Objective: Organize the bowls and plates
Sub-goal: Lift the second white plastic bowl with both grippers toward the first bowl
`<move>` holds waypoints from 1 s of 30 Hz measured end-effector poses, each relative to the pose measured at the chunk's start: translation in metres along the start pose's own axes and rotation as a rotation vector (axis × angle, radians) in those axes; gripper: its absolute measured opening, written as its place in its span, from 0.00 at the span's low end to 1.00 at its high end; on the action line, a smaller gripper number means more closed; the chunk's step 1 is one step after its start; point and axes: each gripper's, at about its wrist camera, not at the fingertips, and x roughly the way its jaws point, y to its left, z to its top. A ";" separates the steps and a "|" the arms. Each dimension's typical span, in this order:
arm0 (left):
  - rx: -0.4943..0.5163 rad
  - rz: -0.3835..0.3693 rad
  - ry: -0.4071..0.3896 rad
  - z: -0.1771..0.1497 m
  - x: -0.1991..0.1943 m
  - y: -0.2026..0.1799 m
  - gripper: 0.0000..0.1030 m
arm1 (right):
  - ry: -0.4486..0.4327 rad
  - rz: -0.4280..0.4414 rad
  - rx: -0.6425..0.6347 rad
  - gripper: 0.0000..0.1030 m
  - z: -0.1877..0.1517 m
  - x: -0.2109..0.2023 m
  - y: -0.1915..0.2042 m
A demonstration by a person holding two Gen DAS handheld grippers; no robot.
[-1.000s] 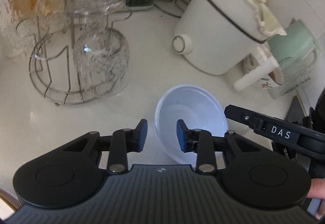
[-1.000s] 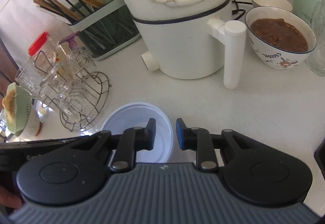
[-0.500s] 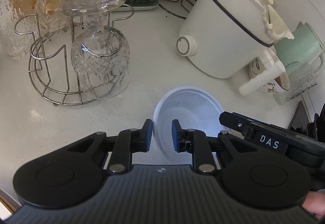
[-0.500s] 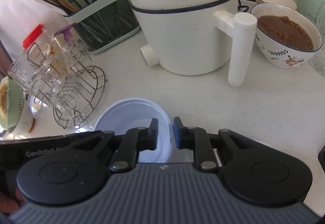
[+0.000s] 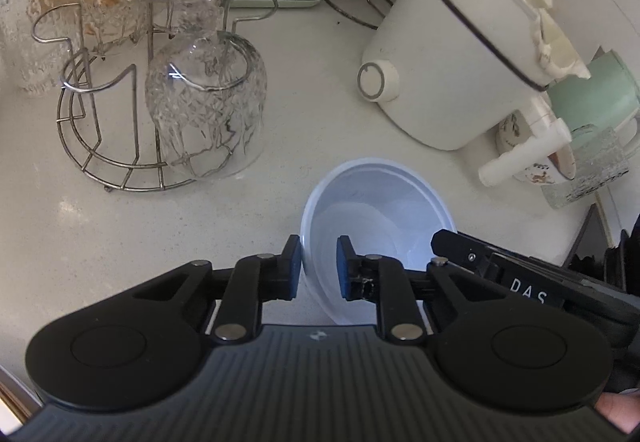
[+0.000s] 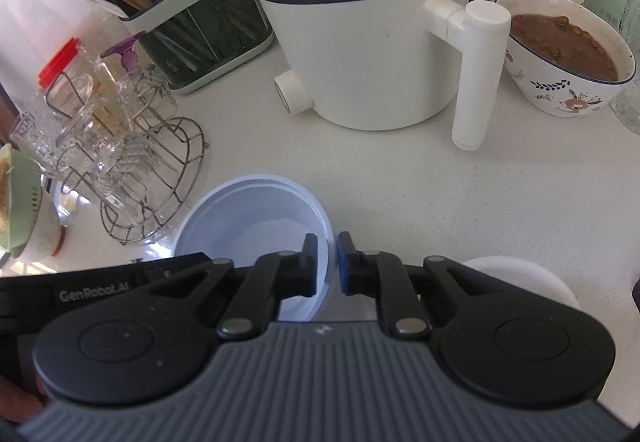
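A translucent bluish-white plastic bowl stands on the white counter between my two grippers. My left gripper is shut on the bowl's left rim, with one blue pad outside the wall and the other inside. The right gripper's black housing reaches in over the opposite rim. In the right wrist view, the jaws of my right gripper are closing on the right rim of the bowl, with the pads pressing its wall.
A white electric pot stands behind the bowl, and a wire rack of upturned glasses is to the left. A patterned bowl of brown food sits at the right, a chopstick holder at the back, and a white dish beside my right gripper.
Both pairs of jaws have narrowed onto the bowl's rim, the left on the left side and the right on the right side. Both hands have hardly moved.
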 end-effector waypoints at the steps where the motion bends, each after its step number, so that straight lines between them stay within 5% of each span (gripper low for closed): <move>1: -0.007 -0.004 -0.001 0.000 -0.002 0.001 0.21 | 0.000 0.007 0.009 0.13 0.000 -0.002 -0.001; 30: 0.013 -0.060 -0.105 0.009 -0.108 -0.006 0.21 | -0.105 0.091 0.085 0.13 0.005 -0.096 0.026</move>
